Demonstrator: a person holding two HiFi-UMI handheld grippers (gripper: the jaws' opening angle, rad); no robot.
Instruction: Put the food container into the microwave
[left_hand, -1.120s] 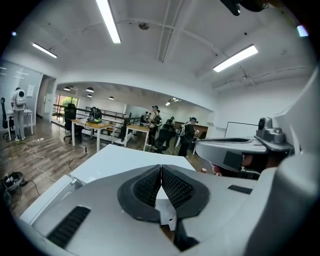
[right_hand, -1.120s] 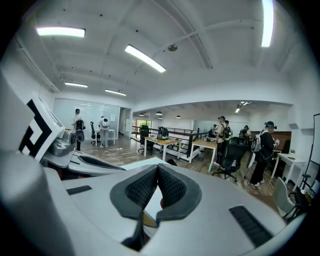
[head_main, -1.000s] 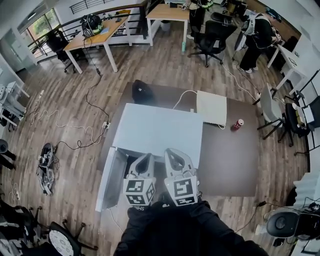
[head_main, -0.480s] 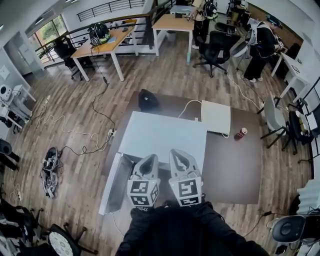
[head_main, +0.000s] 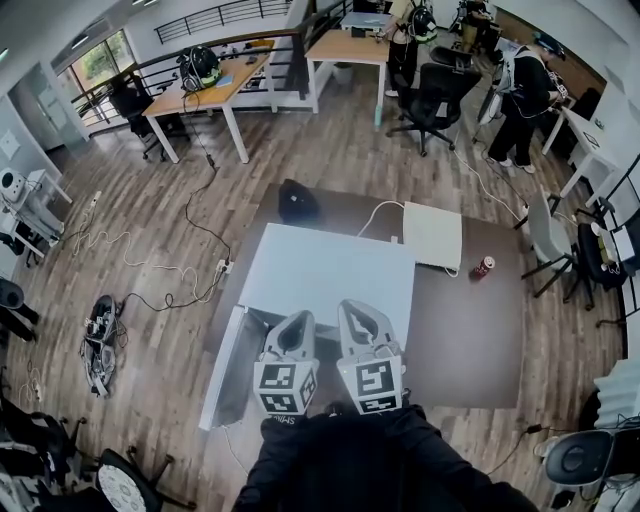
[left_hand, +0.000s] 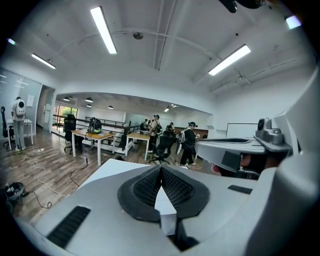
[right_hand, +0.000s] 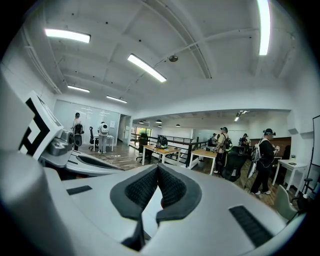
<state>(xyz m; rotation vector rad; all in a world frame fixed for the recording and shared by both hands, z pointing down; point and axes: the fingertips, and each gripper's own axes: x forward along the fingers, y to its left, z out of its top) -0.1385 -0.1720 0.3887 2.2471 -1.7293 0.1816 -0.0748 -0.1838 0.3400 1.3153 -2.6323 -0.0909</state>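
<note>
The white microwave (head_main: 330, 272) sits on a brown table, seen from above, with its door (head_main: 224, 366) swung open to the left. No food container shows in any view. My left gripper (head_main: 297, 320) and right gripper (head_main: 357, 309) are held side by side close to my body, over the microwave's front edge. In the left gripper view the left gripper (left_hand: 161, 172) has its jaws closed together with nothing between them. In the right gripper view the right gripper (right_hand: 157, 172) is also shut and empty, and both point out over the microwave's top toward the room.
On the brown table (head_main: 460, 330) lie a flat white box (head_main: 432, 235) with a cable, a red can (head_main: 484, 265) and a black object (head_main: 298, 203). Cables run over the wooden floor at left. Desks, chairs and people stand at the back of the room.
The head view has shifted slightly since a second ago. Both grippers stay shut in about the same place over the microwave's front.
</note>
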